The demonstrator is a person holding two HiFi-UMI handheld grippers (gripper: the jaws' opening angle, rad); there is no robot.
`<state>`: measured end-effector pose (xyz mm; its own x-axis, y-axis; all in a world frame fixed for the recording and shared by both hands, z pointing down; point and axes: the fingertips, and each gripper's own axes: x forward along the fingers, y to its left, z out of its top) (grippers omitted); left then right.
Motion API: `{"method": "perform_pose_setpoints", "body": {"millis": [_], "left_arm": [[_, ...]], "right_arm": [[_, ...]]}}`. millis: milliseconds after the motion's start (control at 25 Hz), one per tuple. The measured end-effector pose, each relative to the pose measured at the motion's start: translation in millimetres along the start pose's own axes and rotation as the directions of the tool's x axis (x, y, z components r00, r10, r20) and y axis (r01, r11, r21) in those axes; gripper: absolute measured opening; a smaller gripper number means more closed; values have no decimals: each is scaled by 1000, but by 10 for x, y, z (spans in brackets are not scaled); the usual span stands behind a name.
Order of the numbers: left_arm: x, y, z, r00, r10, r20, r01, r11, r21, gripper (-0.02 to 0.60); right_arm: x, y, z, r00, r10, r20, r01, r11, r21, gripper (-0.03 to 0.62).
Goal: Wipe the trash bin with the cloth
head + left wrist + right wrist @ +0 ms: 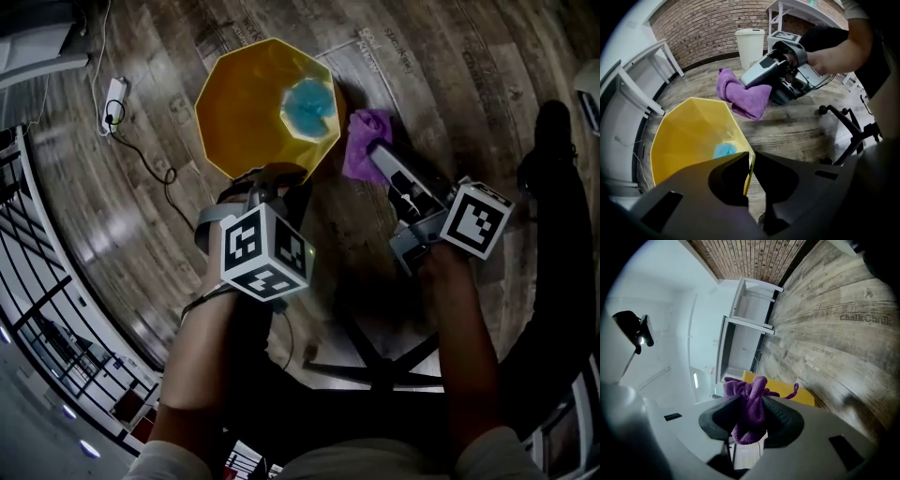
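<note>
The trash bin [248,103] is a yellow, faceted, open-topped container standing upright on the wood-plank floor [450,75]. Its interior holds one light blue item [307,108] lying at the bottom; what that item is cannot be told. The left gripper [749,157] points steeply down at the near rim of the trash bin, with its jaws pinched on the yellow wall, one jaw inside and one outside. The right gripper [752,413] is positioned beside the trash bin, on its right in the head view, with its jaws clamped on the cloth [750,401]. The cloth is purple, soft and bunched, with folds protruding above and below the jaws; it is clear of the floor and near the bin's rim, and contact with the bin cannot be confirmed. A white power strip [112,101] with a cable lies on the floor to the left of the bin. A black chair base [375,361] stands close to the person. A white lidded bin [750,44] stands against the brick wall [708,23]. White shelving [750,310] lines the room's edge.
</note>
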<state>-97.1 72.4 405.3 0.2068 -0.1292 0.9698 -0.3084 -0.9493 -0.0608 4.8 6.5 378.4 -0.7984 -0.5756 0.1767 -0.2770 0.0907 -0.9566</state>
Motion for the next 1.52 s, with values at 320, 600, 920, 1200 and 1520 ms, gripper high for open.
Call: {"method": "perform_pose_setpoints", "body": {"millis": [320,600,920,1200,1520], "left_arm": [[3,-42,85,999,-33,30,33,999,14,18],[-7,-43,117,997,-47,54,47,999,-2,18],[-12,-42,121,997,-50,63,51,999,-13,18],[-4,-22,164,995,-55,82,57,998,-29,18],[-13,-3,160,995,-48,86,50,998,-30,18]], "right_arm": [[181,114,-90,998,45,-44,-47,997,-58,141],[222,59,-50,997,77,-29,-78,996,-40,141],[256,-242,-157,999,-13,-40,12,1000,-22,141],[351,-499,-219,995,-54,-84,53,998,-15,141],[494,-990,-355,970,-187,-156,179,982,-63,141]]}}
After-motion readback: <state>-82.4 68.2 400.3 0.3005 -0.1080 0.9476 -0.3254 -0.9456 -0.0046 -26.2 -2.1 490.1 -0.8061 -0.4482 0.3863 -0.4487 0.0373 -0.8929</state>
